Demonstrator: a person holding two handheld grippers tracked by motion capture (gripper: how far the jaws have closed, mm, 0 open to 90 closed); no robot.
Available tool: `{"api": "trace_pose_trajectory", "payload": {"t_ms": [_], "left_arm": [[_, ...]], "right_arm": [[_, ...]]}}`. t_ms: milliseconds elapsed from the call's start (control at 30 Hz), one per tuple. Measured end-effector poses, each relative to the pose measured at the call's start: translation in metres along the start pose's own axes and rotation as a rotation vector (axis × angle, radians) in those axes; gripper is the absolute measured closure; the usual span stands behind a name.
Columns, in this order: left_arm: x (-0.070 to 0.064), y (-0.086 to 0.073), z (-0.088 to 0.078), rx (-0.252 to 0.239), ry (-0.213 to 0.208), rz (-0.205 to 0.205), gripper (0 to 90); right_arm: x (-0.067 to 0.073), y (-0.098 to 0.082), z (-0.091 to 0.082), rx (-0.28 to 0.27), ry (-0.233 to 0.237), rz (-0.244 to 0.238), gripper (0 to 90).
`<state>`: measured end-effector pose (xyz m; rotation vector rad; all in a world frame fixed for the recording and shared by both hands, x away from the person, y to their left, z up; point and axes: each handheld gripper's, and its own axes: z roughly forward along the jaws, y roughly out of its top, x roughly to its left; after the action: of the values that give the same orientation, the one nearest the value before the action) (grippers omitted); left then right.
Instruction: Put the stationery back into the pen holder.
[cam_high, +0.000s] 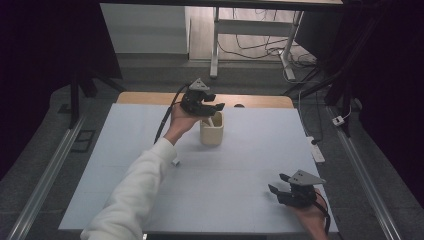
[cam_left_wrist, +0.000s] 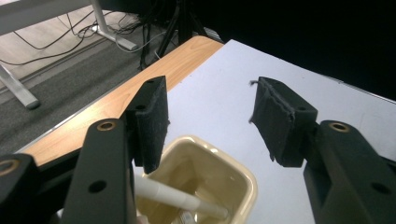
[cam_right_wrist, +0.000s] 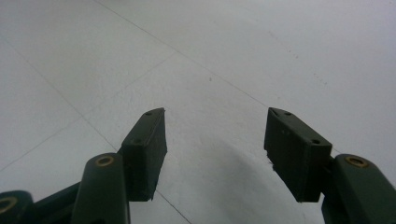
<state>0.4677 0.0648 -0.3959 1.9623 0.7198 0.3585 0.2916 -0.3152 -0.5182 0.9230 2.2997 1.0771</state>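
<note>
A cream square cup (cam_high: 211, 132) stands on the white mat (cam_high: 250, 150) toward the back of the table. A white pen (cam_left_wrist: 180, 197) leans inside the cup (cam_left_wrist: 243, 176). My left gripper (cam_high: 213, 103) hovers just above the cup's rim with its jaws apart; in the left gripper view nothing sits between the pads of that gripper (cam_left_wrist: 210, 114), and the pen lies below them. My right gripper (cam_high: 278, 182) rests low over the mat at the front right. Its jaws are open with only bare mat between them (cam_right_wrist: 215, 137).
A small white piece (cam_high: 175, 162) lies on the mat beside the left sleeve. The wooden table edge (cam_high: 250, 101) runs along the back of the mat. Beyond it are desk legs (cam_high: 215, 45) and loose cables on the floor.
</note>
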Motion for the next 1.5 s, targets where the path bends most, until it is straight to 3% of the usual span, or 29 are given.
{"api": "trace_pose_trajectory", "payload": {"t_ms": [467,800,1100,1500], "left_arm": [[0.002,-0.027,-0.038,0.025,0.005,0.040,44.9],[-0.005,-0.046,-0.063,0.054,-0.003,0.071,44.8],[-0.006,-0.062,-0.080,0.072,0.015,0.059,44.2],[0.005,-0.091,-0.091,0.124,0.060,0.040,43.2]], "right_arm": [[0.001,0.000,0.000,0.003,-0.002,-0.001,38.2],[0.002,0.001,0.000,0.008,-0.003,-0.005,38.1],[0.003,0.001,0.001,0.008,0.000,-0.007,38.1],[0.004,0.001,0.001,0.006,0.000,-0.009,38.1]]}}
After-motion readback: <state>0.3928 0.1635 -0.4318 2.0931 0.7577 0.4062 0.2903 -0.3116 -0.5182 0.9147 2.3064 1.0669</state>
